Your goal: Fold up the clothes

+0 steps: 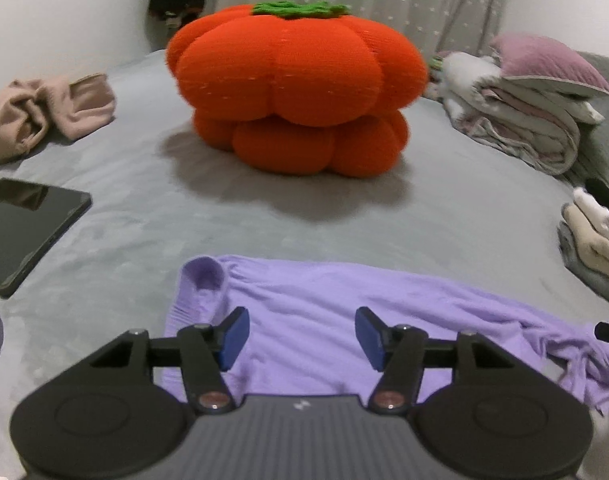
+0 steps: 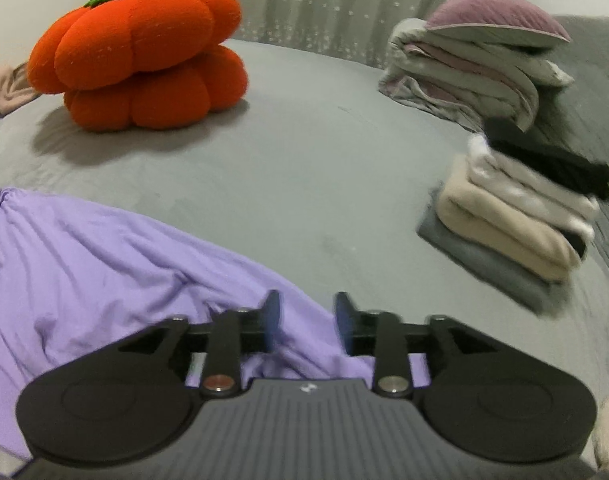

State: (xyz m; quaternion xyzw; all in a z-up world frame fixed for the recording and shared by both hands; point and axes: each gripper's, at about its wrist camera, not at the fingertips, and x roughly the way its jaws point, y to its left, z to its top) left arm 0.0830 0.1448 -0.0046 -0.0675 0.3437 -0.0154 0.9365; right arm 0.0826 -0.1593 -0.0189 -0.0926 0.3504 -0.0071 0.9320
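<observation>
Lying spread on the grey bed cover [image 1: 344, 208], the wrinkled lilac knit garment [image 1: 324, 312] sits under both released claws: left gripper [image 1: 302, 334], right gripper [image 2: 308, 320]. Beyond stand 2 stacked orange pumpkin cushions [image 1: 296, 92]; a folded clothes pile [image 2: 516, 216] lies right, a black tablet [image 1: 24, 228] left.

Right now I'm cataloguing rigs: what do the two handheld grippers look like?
Left gripper and right gripper match: ribbed grey body with a small white logo, rounded black side housings, black linkage arms with round metal pivot bolts, and blue pads on the fingers.
</observation>
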